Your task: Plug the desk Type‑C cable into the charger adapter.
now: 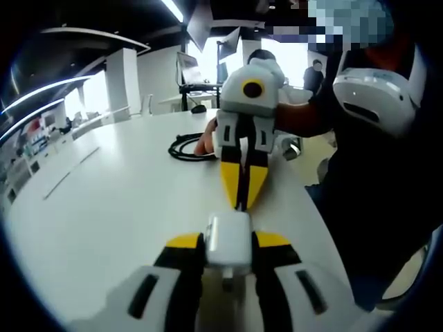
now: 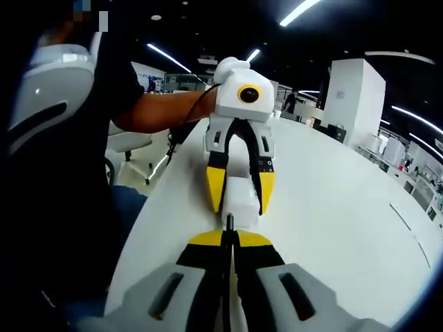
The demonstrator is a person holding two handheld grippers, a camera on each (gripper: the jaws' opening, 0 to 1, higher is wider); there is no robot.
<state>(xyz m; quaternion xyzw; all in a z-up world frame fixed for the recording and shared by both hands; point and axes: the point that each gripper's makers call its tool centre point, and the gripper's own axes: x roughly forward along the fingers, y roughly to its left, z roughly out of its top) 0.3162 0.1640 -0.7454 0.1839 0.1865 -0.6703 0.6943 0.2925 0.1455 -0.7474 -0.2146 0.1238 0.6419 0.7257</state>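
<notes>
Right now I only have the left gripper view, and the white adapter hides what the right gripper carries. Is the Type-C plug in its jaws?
Observer: Yes. In the right gripper view a thin dark plug sticks out from the shut right gripper.
Operator: Is it inside the adapter?
Observer: Its tip meets the near face of the adapter. I cannot tell whether it is in.
Operator: Is it lined up?
Observer: In that view the plug sits slightly left of the adapter's middle, between the yellow tips of the left gripper that clamps it.
</notes>
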